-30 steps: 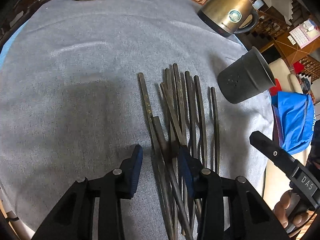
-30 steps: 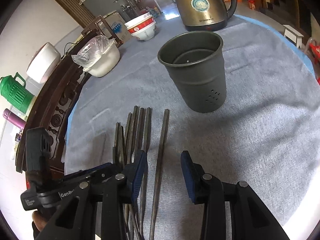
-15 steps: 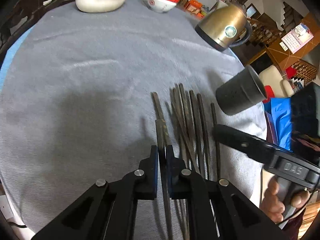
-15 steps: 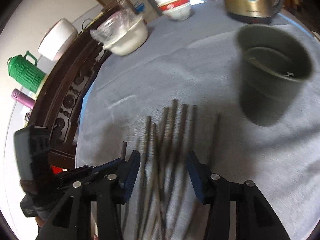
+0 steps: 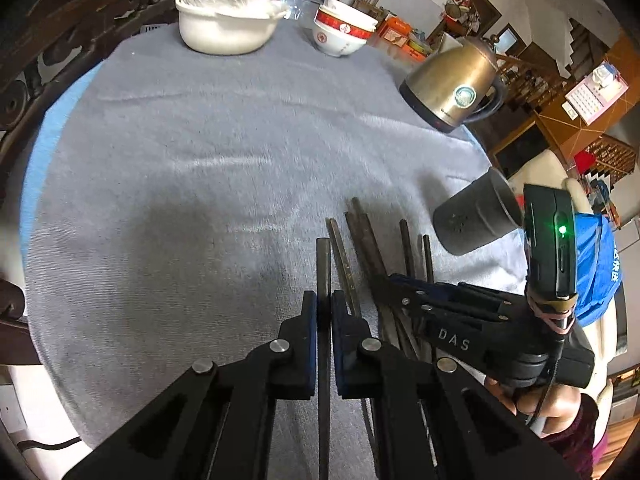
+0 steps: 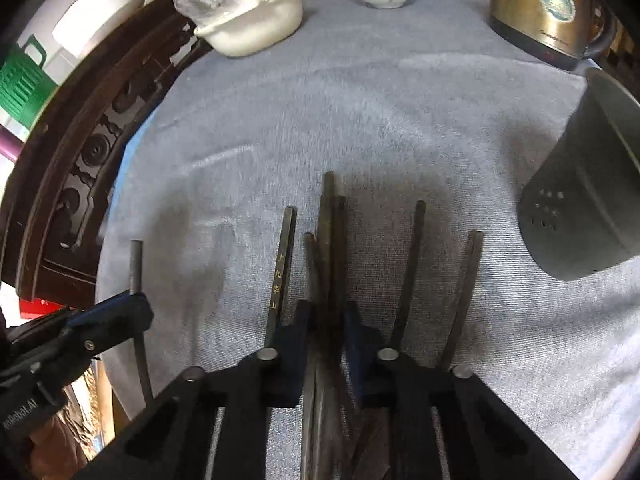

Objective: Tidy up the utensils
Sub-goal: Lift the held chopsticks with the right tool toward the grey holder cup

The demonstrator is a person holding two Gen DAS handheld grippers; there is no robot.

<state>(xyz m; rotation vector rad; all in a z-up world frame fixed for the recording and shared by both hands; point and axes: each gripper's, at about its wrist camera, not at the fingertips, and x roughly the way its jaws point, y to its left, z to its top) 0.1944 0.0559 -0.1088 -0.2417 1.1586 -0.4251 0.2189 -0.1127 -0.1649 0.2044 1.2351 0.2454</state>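
Left gripper [image 5: 324, 312] clamps one dark chopstick [image 5: 323, 264]; right gripper [image 6: 326, 320] clamps several dark chopsticks [image 6: 328, 240]; perforated grey metal holder [image 6: 588, 200], ahead-right, awaits filling.

our left gripper [image 5: 323, 308] clamps shut, angled down; our right gripper [image 6: 328, 320] is pinched closed just beside it, angled down too.

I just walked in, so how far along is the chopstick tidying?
Barely started: no chopstick shows in the holder. In hand: the left claw is shut on one chopstick, and the right claw is shut on a few chopsticks. Left: the others lying on the cloth.
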